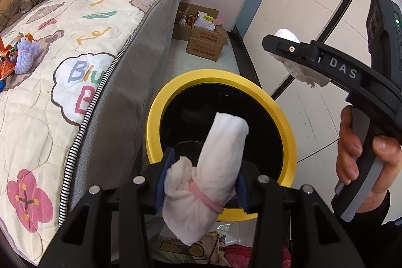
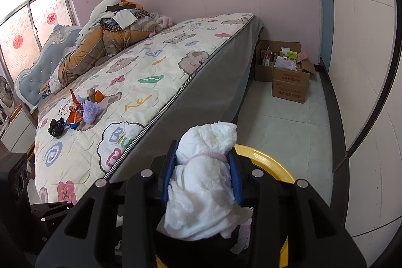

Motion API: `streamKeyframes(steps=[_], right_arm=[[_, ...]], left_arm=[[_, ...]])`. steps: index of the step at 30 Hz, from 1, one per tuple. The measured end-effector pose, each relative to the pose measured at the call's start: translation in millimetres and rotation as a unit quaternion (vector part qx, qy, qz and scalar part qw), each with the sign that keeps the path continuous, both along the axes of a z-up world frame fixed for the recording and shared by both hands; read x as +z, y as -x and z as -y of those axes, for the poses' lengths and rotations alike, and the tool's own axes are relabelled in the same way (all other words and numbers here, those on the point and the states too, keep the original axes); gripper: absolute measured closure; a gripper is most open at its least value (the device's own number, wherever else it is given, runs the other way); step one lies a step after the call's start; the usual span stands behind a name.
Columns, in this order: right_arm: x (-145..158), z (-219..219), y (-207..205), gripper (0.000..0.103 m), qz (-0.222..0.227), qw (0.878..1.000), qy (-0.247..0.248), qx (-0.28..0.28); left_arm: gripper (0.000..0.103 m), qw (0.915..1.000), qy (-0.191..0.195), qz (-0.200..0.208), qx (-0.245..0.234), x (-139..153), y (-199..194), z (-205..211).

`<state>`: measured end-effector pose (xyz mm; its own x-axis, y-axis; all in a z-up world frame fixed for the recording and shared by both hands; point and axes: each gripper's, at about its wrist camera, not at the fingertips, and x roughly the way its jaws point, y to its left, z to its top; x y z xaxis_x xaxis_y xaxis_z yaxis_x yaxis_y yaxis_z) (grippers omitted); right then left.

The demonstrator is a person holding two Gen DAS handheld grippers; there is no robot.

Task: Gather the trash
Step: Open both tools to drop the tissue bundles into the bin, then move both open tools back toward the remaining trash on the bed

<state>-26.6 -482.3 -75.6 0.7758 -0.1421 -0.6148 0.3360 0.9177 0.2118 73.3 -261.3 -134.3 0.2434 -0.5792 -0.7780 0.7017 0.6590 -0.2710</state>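
Observation:
My left gripper (image 1: pixel 201 182) is shut on a white tissue bundle (image 1: pixel 216 167) tied with a pink band, held over the mouth of the yellow-rimmed black bin (image 1: pixel 153 122). My right gripper (image 2: pixel 203 180) is shut on a second white tissue bundle (image 2: pixel 206 182) with a pink band, above the bin's rim (image 2: pixel 273 162). In the left wrist view the right gripper (image 1: pixel 289 52) hangs to the right above the bin with tissue (image 1: pixel 307 73) in it. More trash lies on the bed: a purple wad (image 2: pixel 89 112), orange wrappers (image 2: pixel 75 109) and a black crumpled bag (image 2: pixel 55 127).
The bed (image 2: pixel 155 72) with a patterned quilt stands left of the bin, bedding piled at its head. Cardboard boxes (image 2: pixel 289 74) full of items sit in the far corner. White wardrobe panels (image 2: pixel 364 67) line the right. A black speaker (image 2: pixel 17 175) is at the left.

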Motion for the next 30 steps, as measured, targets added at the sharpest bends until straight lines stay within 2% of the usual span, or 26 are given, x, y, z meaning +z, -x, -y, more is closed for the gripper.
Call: streamKeyframes(steps=[3,5,8,10,13,18,30], right_arm=[[1,4,0,0.067,0.002,1.000,-0.003,-0.006],[1,7,0,0.062,0.003,1.000,-0.001,-0.014],[3,14,2,0.049,0.007,1.000,-0.007,-0.028],[5,19,4,0.049,0.010,0.999,-0.008,-0.038],[10,26,7,0.047,0.018,0.998,-0.010,-0.054],[16,27,9,0.045,0.031,0.998,-0.015,-0.052],[25,-16,-20,0.045,0.044,0.999,0.003,0.016]], left_arm=[[0.059,1.0000,0.004,0.002,-0.003,0,-1,1],[0.055,1.0000,0.008,0.001,-0.001,1,-2,0],[0.043,0.9997,0.022,0.002,0.006,6,-4,-4],[0.033,0.9994,0.029,0.012,0.015,11,-6,-8],[0.025,0.9987,0.038,0.017,0.029,16,-10,-14],[0.022,0.9970,0.048,0.031,0.052,26,-18,-25],[0.020,0.9874,0.065,0.070,0.126,50,-53,-80]])
